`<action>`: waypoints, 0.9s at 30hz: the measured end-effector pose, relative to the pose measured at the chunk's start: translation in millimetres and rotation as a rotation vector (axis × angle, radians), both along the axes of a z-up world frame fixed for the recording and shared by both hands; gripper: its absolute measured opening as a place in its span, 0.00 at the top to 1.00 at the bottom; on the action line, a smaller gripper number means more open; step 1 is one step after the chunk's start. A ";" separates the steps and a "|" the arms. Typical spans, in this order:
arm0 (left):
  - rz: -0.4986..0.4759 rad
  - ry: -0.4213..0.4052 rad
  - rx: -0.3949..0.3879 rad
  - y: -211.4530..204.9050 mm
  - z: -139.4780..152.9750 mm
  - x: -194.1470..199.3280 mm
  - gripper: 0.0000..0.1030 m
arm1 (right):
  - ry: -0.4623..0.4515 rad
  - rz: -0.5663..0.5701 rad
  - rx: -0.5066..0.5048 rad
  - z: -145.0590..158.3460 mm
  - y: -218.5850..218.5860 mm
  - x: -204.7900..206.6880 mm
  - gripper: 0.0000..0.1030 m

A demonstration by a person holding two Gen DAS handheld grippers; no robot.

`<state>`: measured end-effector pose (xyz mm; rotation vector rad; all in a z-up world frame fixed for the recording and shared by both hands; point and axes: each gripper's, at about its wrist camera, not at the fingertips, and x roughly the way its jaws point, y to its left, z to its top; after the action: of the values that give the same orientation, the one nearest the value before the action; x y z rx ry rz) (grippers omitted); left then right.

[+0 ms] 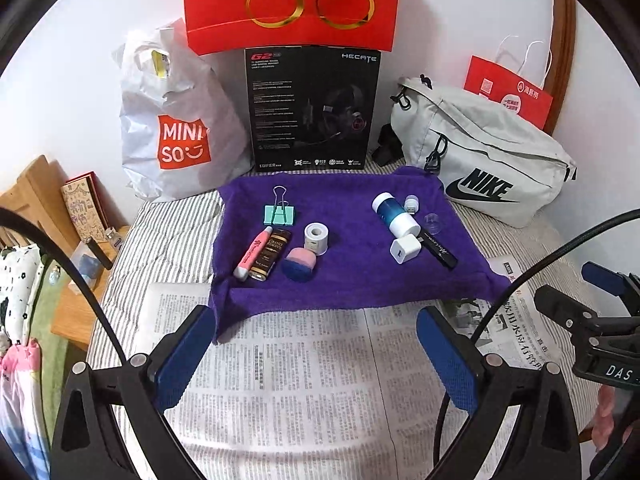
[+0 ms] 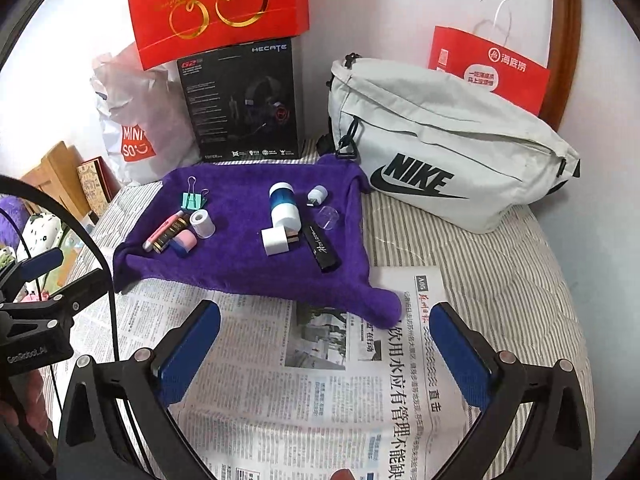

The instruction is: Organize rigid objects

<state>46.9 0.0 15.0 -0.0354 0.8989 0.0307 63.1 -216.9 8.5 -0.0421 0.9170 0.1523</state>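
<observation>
Left hand-held gripper (image 1: 316,354): jaws spread wide, nothing between them, poised over newspaper (image 1: 288,392) on a striped bed (image 1: 176,224).

Right hand-held gripper (image 2: 328,348): likewise spread wide and empty, over the same newspaper.

Purple towel (image 1: 352,280): at 12 o'clock from both, near edge lapping the newspaper. Bears two clusters, well apart.

Left cluster, 11 o'clock from the left hand-held gripper:
- mint binder clip (image 1: 279,213);
- pink tube (image 1: 253,254) touching dark bar (image 1: 270,254), long axes side by side, running 12 to 6 with a slight lean;
- white tape roll (image 1: 317,238);
- pink-and-blue eraser (image 1: 299,265).

Right cluster, 12 o'clock in the right wrist view:
- blue-and-white bottle (image 2: 281,210);
- white charger cube (image 2: 275,241);
- black stick (image 2: 320,248), long axis 11 to 5;
- small white cap (image 2: 317,196);
- clear cap (image 2: 329,216).

Judgement: each hand is nearer its own cluster; the tube and bar need jaws set across their length.
</observation>
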 end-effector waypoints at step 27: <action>0.019 0.018 0.017 5.4 4.9 -20.2 0.01 | -0.005 0.006 0.003 7.9 0.5 -20.7 0.00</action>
<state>26.6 5.3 19.9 -0.0279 0.9164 0.0561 42.4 -216.5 16.4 -0.0429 0.9115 0.1591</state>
